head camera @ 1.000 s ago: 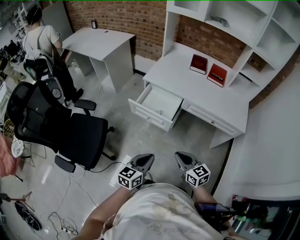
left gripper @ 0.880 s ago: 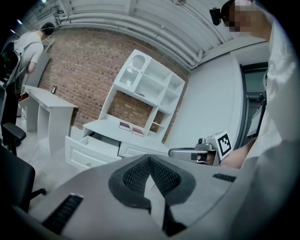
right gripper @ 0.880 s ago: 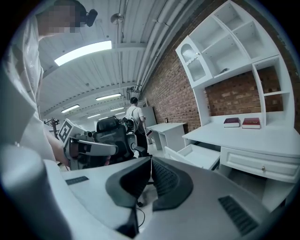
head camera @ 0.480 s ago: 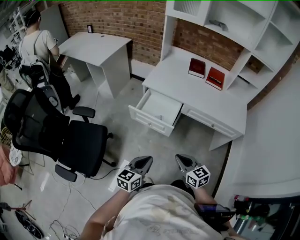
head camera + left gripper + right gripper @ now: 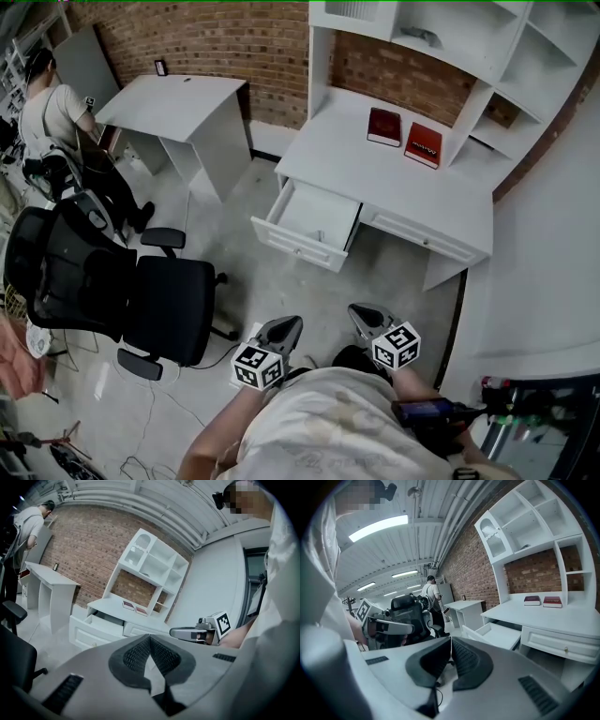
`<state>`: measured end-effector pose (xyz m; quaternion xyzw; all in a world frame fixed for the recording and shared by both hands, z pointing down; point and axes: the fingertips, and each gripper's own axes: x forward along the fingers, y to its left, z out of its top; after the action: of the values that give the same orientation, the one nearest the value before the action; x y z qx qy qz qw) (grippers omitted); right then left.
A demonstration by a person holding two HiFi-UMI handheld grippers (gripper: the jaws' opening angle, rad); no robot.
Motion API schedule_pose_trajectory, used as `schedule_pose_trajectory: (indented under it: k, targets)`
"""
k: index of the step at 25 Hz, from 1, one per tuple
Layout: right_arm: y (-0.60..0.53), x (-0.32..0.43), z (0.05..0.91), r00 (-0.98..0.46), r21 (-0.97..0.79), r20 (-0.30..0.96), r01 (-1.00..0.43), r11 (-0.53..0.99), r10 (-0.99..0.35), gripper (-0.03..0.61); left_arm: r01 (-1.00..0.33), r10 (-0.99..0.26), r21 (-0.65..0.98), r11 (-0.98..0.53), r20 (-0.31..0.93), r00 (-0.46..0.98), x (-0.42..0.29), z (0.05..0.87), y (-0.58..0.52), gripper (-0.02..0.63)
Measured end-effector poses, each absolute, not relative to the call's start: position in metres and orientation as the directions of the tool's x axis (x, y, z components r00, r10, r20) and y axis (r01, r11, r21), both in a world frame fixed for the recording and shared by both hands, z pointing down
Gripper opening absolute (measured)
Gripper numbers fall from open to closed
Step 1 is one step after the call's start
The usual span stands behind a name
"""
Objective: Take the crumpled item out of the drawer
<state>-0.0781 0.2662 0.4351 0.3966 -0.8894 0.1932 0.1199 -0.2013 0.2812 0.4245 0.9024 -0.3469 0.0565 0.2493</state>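
Observation:
The white desk's left drawer point(image 5: 309, 217) stands pulled open; its inside looks plain white and I see no crumpled item in it from here. My left gripper point(image 5: 284, 328) and right gripper point(image 5: 364, 317) hang side by side close to my body, well short of the desk, over the grey floor. Both are shut with nothing between the jaws. In the left gripper view the pads meet at the left gripper's tip point(image 5: 150, 637), with the drawer point(image 5: 89, 620) far ahead. In the right gripper view the right gripper point(image 5: 450, 640) is likewise shut, and the drawer point(image 5: 496, 633) lies ahead to the right.
Two red books point(image 5: 403, 134) lie on the desk top point(image 5: 375, 178) under a white hutch. A black office chair point(image 5: 122, 291) stands to my left, a second white desk point(image 5: 178, 103) behind it. A person point(image 5: 52, 112) stands far left. Cables lie on the floor.
The head view has shifted a little, so the desk and chair sit further left in the picture. Both grippers keep their place in front of me and stay shut.

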Motion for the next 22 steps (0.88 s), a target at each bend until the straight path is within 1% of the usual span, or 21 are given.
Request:
schedule_pose_trajectory:
  k: [10,22]
  targets:
    - [0.232,-0.082,0.455,-0.695,-0.284,0.377,-0.716,0.638,-0.612,0.025,-0.704,-0.623,0.411,-0.579,0.334,0.708,-0.211,0.442,0.256,0.021]
    - [0.151,-0.054,0.451,-0.731,-0.283,0.373,-0.676,0.680,-0.572,0.025,-0.726,-0.638,0.398,-0.560,0.352,0.685,-0.174,0.437,0.186,0.021]
